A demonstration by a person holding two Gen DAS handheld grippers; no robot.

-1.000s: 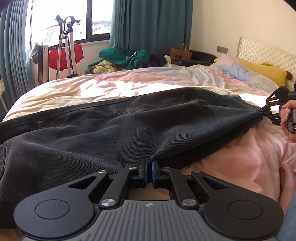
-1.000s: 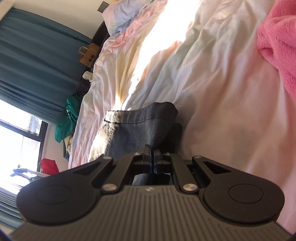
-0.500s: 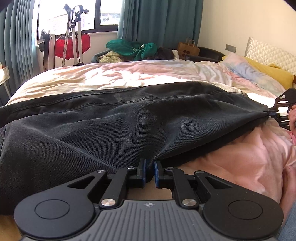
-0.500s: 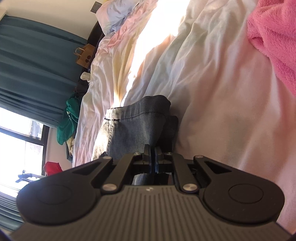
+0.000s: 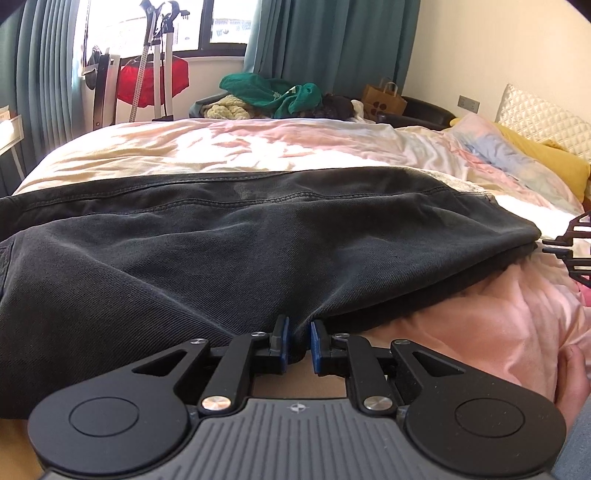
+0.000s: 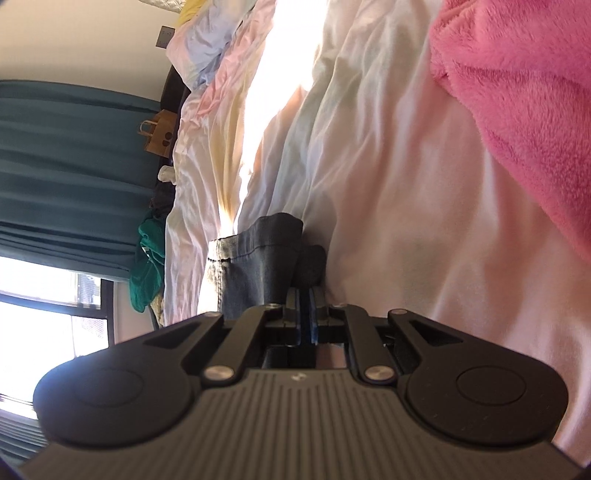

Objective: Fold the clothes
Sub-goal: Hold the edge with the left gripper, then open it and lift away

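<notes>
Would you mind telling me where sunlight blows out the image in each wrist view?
Left wrist view: the window is overexposed and the bedsheet beyond the black jeans glares. Right wrist view: a sunlit strip of sheet clips to white, as does the window; the pink fleece stays well exposed.

- Daylight pours in from the window behind the curtains; it's blown out white.
- Hard glare on the bedsheet, clipped in my right view.
- Dark jeans sit low-contrast, stitching readable.
- Soft shadow under the jeans edge.
- Fisheye bends edges, corners vignette black.
- My right gripper body is blurred up close; pink fleece soft.
</notes>
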